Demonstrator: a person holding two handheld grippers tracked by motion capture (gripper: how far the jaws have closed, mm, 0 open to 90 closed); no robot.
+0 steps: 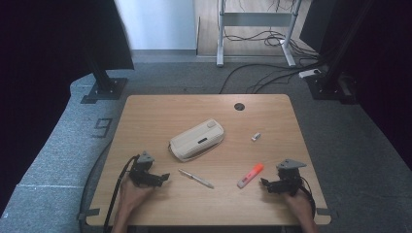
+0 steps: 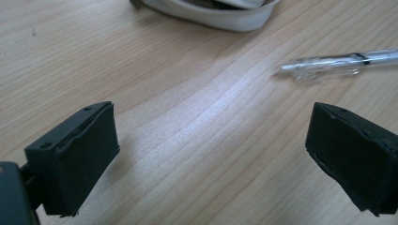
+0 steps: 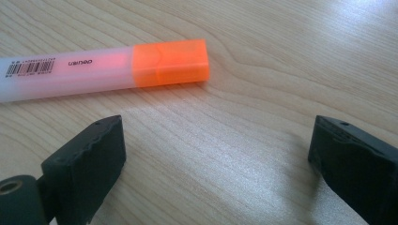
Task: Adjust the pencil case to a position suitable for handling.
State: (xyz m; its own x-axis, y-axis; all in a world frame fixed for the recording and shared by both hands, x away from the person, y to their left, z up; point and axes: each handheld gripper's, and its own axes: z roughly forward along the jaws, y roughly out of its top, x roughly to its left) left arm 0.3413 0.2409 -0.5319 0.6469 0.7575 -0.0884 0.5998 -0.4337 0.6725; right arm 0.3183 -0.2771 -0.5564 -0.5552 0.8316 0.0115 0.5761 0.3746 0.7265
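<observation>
While I watched from the high view, the left tongs (image 1: 163, 177) rested low on the near left part of the bench (image 1: 145, 116) and the right tongs (image 1: 265, 183) on the near right, each with a hand behind it at the bench's front edge. Both sets of tongs stood apart with nothing between them, bare wood showing in each gap. The left tongs pointed toward the clear pen (image 1: 196, 178), which lay just beyond them, slanting across the middle of the bench; the right tongs pointed toward the orange highlighter (image 1: 250, 175), which lay near them and angled away to the far right. Only the high view gave me the layout: a cream pencil case (image 1: 197, 140) lay in the middle of the bench beyond the pen, a small white object (image 1: 255, 136) sat well apart to its right, and a dark round hole (image 1: 239, 106) marked the far edge. The left gripper view added that the pen (image 2: 338, 63) had a transparent barrel and lay ahead and toward the right jaw, with the case's pale rim (image 2: 211, 14) at the top edge. The right gripper view showed the highlighter (image 3: 103, 70) close up, its orange cap toward the middle of the frame, its frosted body with a barcode running off to the left, just ahead of the left jaw and not touching it. Open wood lay around pen and highlighter, and both stayed well in from the bench edges.
</observation>
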